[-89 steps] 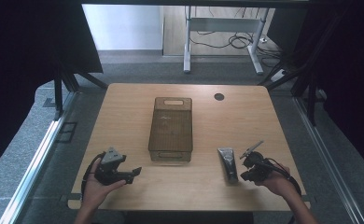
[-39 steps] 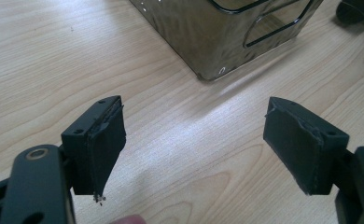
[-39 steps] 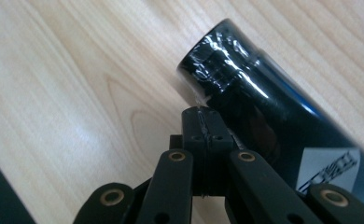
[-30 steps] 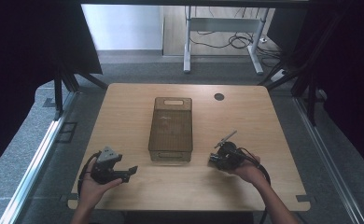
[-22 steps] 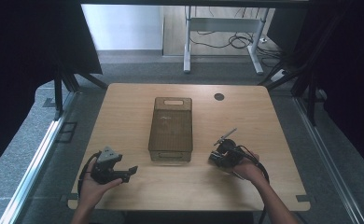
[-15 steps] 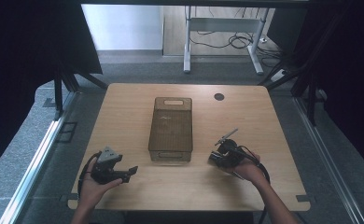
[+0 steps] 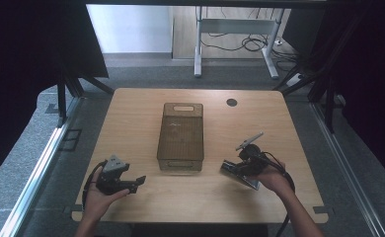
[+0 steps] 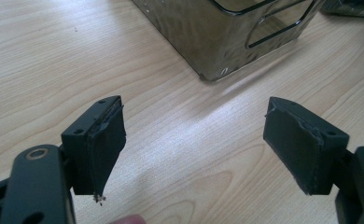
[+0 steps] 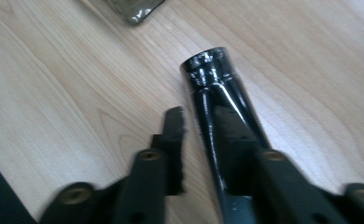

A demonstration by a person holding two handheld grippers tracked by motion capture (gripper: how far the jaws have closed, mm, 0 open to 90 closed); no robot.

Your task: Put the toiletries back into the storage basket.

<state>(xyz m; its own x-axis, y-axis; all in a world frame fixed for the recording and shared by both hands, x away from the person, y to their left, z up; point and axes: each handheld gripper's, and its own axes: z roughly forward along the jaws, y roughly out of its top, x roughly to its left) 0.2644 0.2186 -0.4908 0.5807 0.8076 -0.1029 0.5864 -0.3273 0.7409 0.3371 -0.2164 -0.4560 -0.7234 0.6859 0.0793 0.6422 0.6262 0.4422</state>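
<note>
Left tongs (image 7: 131,183) sitting at near-left corner of table (image 7: 131,118), held low in left hand (image 7: 99,195), pointing right toward middle. Jaws standing wide apart in left gripper view, nothing between them, just bare wood. Released.

Lying lengthwise down centre of table: smoky see-through bin (image 7: 180,136), handle slot at far end. Near corner of bin (image 8: 227,32) showing just ahead of left tongs in left gripper view, apart from jaws.

Small round dark hole (image 7: 231,102) sitting in tabletop, far side, right of bin.

Right tongs (image 7: 235,168) resting near front-right of table, right of bin and well apart from it, gripped by right hand (image 7: 274,178). Dark glossy tube (image 9: 217,88) lying on wood, capped end pointing away, running between jaws in right gripper view; same tube (image 7: 237,173) appearing in high view as a dark flat strip angled under tongs. Right jaw looking pressed along tube side, left jaw sitting just beside it with a thin gap showing. Frame blurred, so cannot tell whether clenched on tube or merely straddling.

Cable trailing from right tongs toward near edge.
</note>
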